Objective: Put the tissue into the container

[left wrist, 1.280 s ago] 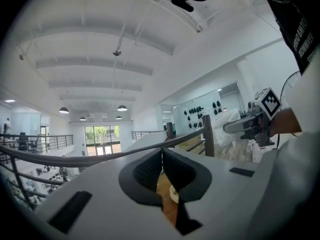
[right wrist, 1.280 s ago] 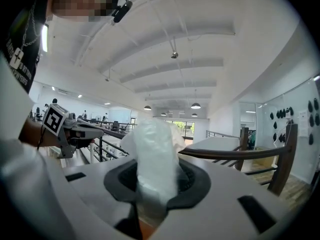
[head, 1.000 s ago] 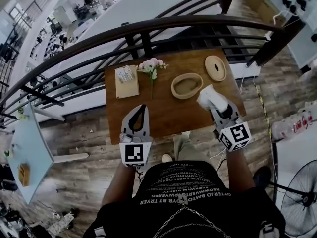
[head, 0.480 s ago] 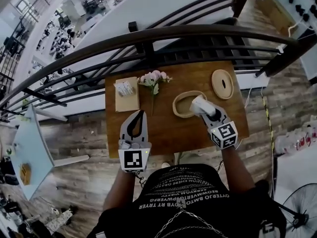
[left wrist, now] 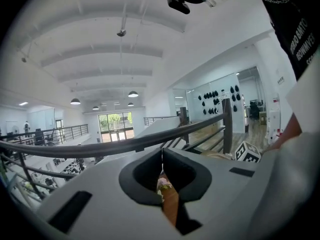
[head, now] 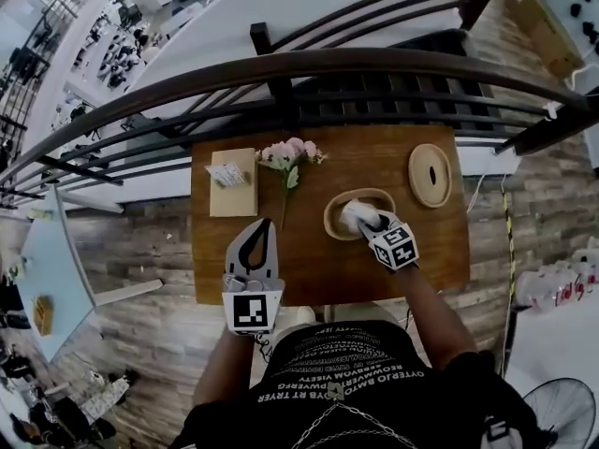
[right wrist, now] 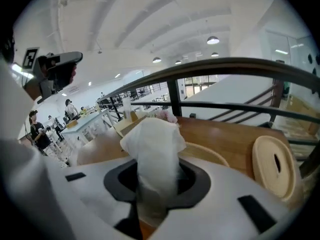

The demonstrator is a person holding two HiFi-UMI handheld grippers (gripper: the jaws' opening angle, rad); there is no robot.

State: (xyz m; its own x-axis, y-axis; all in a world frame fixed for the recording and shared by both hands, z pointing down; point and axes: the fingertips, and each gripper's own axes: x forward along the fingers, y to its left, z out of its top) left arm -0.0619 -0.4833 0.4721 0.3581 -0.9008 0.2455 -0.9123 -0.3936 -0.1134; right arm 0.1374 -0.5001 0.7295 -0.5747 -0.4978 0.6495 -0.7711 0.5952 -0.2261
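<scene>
Here, table: a small wooden table (head: pixel 309 260) stands against a dark metal railing (head: pixel 281 64), seen steeply from above.
Tissue: a white tissue (head: pixel 356 215) sits bunched in the right tongs, within the outline of the container's mouth in the head view; whether it touches the bottom cannot be told.
Container: an oval, light wooden container (head: pixel 329 224) stands open near the middle of the table, to the right of the flowers.
Right gripper: the right gripper (head: pixel 361 221) tilts down over the container's near rim, its jaws narrowed and clamped on the tissue; in the right gripper view the tissue rises from between the jaws and folds over them.
Left gripper: the left gripper (head: pixel 261 227) hangs over the table's near left part, well apart from the container, pointing toward the railing; its jaw tips meet with nothing between them.
Lid: a flat oval wooden lid (head: pixel 430 174) with a slot in its middle lies at the far right of the table, apart from the container.
Flowers: a sprig of pale pink flowers (head: pixel 291 152) lies on the table between the box and the container.
Box: a flat pale box (head: pixel 232 190) lies at the far left, with a small white packet (head: pixel 227 175) on top.
</scene>
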